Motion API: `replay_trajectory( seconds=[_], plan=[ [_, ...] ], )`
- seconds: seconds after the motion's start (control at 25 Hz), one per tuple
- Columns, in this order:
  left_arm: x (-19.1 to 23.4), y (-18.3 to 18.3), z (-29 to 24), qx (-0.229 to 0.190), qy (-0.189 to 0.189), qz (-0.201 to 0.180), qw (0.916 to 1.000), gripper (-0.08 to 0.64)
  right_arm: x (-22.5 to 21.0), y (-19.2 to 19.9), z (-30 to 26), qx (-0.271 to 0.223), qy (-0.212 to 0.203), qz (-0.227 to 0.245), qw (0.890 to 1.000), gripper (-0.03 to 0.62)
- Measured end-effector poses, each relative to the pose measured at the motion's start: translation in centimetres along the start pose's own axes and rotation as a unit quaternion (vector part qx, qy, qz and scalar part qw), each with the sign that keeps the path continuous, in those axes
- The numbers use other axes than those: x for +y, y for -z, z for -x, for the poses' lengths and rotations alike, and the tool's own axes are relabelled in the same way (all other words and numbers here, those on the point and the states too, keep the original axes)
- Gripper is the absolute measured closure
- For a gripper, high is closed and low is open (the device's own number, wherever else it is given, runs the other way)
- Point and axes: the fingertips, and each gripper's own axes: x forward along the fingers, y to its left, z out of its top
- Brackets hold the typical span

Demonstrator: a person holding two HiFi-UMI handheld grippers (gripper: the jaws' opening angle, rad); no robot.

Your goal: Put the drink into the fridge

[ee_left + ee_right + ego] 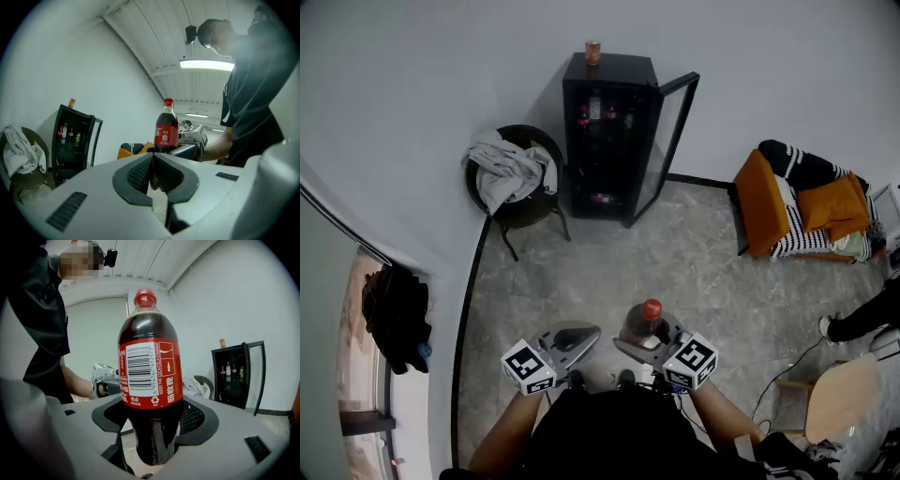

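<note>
Between the right gripper's (152, 430) jaws stands the bottle (149, 371), upright and pinched on its dark lower body just below the red label. It is well apart from the fridge (607, 131) across the floor. The jaws stand wide around it, with ribbed pads against both sides. The left gripper (151, 174) carries nothing. Its jaws are pressed together, and it hangs just beside the right one in front of the person.

The bottle looks nearly full of cola, so it is probably fairly heavy for its size, with most of the weight low. Its plastic wall is smooth and round, likely to slip or turn in a loose grip, and it should give a little under a hard squeeze. The present hold, low on the body, seems sound for carrying it upright. The neck under the red cap (145, 297) would be the other place to grip, though narrower.

The fridge is a small black cabinet with its glass door (673, 131) swung open. On its upper shelf stand about 3 bottles. Something red lies on a lower shelf, too small to name. 1 can (592, 52) stands on its top. Free room on the shelves cannot be judged from here.
</note>
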Motion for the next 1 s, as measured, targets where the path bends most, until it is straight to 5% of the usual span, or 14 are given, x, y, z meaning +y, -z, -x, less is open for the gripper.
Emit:
replay_trajectory(
  seconds=[1.0],
  plan=[
    [0.9,0.1,1.4,0.0,0.01,0.006,0.9999,0.549,-0.3,-1.0,-0.7,-0.016,0.026,-0.012,0.999,0.272]
  ],
)
